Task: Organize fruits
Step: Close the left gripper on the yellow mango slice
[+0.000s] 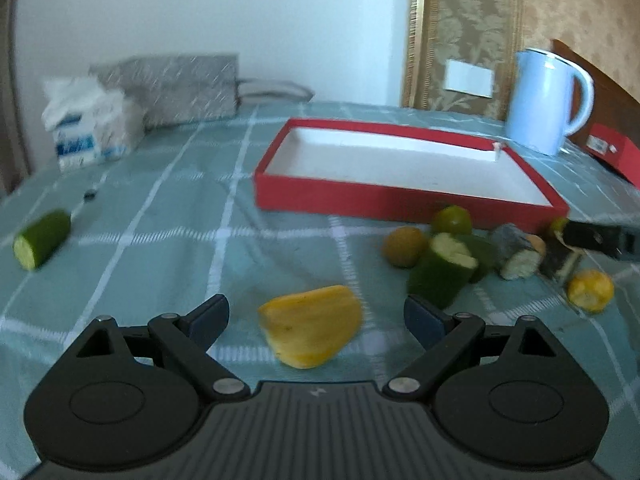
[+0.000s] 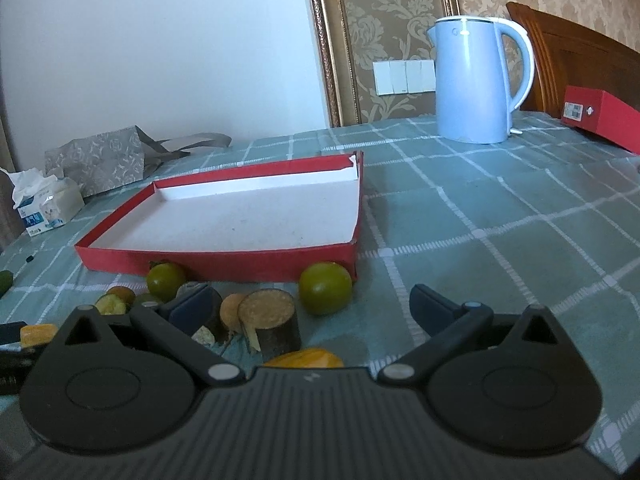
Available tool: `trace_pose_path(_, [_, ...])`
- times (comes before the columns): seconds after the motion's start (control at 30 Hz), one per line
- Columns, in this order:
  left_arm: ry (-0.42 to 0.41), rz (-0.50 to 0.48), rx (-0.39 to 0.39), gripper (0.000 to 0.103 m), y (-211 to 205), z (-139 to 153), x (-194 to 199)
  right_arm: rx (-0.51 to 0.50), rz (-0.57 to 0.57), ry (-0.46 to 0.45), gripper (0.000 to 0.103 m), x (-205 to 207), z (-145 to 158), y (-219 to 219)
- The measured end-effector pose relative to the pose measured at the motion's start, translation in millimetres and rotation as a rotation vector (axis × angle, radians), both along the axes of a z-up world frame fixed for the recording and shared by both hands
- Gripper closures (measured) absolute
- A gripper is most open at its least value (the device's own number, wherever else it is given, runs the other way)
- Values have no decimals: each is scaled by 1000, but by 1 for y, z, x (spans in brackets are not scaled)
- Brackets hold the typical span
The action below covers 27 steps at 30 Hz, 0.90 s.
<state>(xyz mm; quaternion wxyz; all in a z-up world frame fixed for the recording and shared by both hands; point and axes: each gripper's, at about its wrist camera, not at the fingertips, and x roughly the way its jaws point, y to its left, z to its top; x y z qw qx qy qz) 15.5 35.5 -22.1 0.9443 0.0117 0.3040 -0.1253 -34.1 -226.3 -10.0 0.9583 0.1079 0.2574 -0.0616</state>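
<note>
Where the left gripper [image 1: 316, 320] spreads its jaws wide, a yellow fruit wedge [image 1: 310, 326] lies ungrasped between them on the checked tablecloth [image 1: 168, 216], long axis crosswise, thin end leftward. Beyond: cut fruit pieces [image 1: 444, 268], red tray [image 1: 328, 196]. Right gripper [image 2: 316, 312]: released, grasping nothing.

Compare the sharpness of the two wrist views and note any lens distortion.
Left wrist view: smeared by motion blur, the tissue pack and red tray soft-edged. Right wrist view: crisp, kettle sharp. Both: fisheye bending of the tablecloth grid, dark corners.
</note>
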Motion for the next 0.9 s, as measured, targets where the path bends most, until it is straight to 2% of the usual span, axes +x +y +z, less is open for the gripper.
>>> trace_pose_path(0.13, [11, 12, -21, 11, 6, -1, 0, 1, 1, 8, 0, 2, -1, 0])
trace_pose_path(0.23, [-4, 8, 26, 23, -1, -2, -3, 4, 8, 17, 0, 3, -2, 0])
trace_pose_path(0.3, [-13, -14, 42, 42, -6, -1, -5, 1, 5, 18, 0, 3, -2, 1])
trace_pose_path(0.37, [-21, -1, 60, 49, -9, -1, -7, -4, 0, 18, 0, 3, -2, 1])
trace_pose_path(0.67, [-30, 45, -58, 51, 8, 2, -9, 0, -13, 29, 0, 4, -4, -1])
trace_pose_path(0.77, [-74, 74, -57, 51, 8, 7, -13, 4, -15, 24, 0, 3, -3, -2])
trace_pose_path(0.9, [-101, 48, -44, 51, -1, 18, -10, -4, -15, 27, 0, 3, -4, -2])
